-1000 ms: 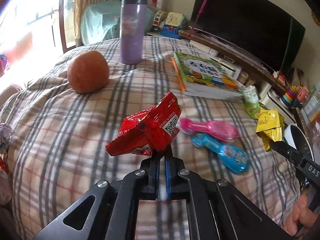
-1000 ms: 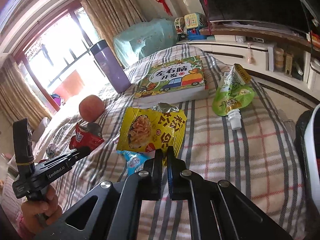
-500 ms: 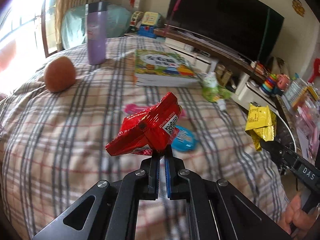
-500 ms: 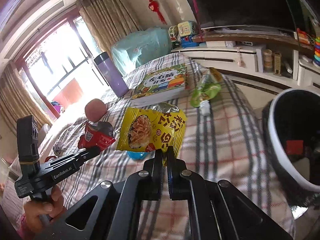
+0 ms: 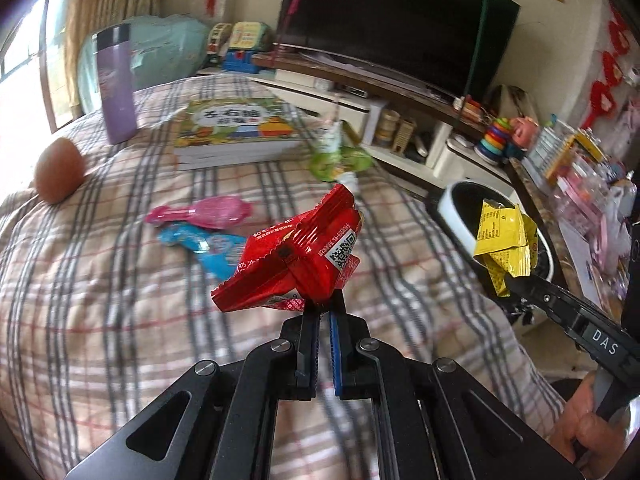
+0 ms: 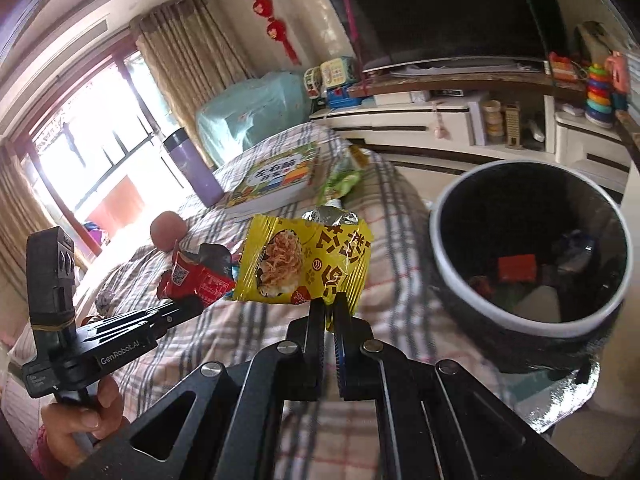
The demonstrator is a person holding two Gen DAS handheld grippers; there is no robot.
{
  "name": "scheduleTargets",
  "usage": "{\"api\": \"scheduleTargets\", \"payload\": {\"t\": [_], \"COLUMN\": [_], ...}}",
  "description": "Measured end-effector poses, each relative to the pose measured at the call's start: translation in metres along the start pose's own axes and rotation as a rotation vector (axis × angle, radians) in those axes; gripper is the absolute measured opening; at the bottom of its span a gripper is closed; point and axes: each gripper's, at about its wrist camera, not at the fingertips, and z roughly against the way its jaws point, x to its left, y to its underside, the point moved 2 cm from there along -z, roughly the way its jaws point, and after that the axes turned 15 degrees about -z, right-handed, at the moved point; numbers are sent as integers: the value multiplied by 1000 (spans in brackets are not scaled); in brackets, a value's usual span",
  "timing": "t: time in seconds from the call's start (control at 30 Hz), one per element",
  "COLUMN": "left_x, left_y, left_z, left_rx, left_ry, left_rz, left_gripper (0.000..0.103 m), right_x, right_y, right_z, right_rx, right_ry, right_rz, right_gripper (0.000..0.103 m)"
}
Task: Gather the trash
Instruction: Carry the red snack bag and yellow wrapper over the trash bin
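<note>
My left gripper (image 5: pixel 323 307) is shut on a crumpled red snack wrapper (image 5: pixel 296 264), held above the plaid bed. My right gripper (image 6: pixel 329 307) is shut on a yellow snack bag (image 6: pixel 304 264). That yellow snack bag (image 5: pixel 502 248) also shows in the left wrist view, in front of the bin (image 5: pixel 456 216). The black bin with a white rim (image 6: pixel 452 280) stands right of the bed and holds some trash. The red wrapper (image 6: pixel 196 276) hangs left of the yellow bag. A green pouch (image 5: pixel 336 158), a pink packet (image 5: pixel 208 212) and a blue packet (image 5: pixel 204 246) lie on the bed.
A picture book (image 5: pixel 236 128), a purple flask (image 5: pixel 116 84) and an apple (image 5: pixel 58 170) sit on the plaid bed (image 5: pixel 100 280). Behind stand a TV (image 5: pixel 392 20) and a low cabinet with toys (image 6: pixel 500 120). A hand (image 6: pixel 80 420) grips the left handle.
Both grippers have swung rightwards with their wrappers, away from the bed's middle. The bin has come into view and now sits close to the yellow bag.
</note>
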Motion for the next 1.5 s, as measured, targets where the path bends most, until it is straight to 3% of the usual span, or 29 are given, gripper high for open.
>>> {"api": "scheduleTargets", "payload": {"t": [0.57,1.5], "left_x": [-64,-109], "left_y": [-28,-66], "left_z": [-23,-65], "left_rx": [2,10], "left_ry": [74,150], "left_rz": [-104,-165], "left_gripper": [3,3], "right_x": [-57,-114], "right_y": [-16,-35], "right_z": [43,54], "right_rx": [-81,-100], "right_ry": [78,158], "right_rz": [-76,-145], "right_gripper": [4,4]}}
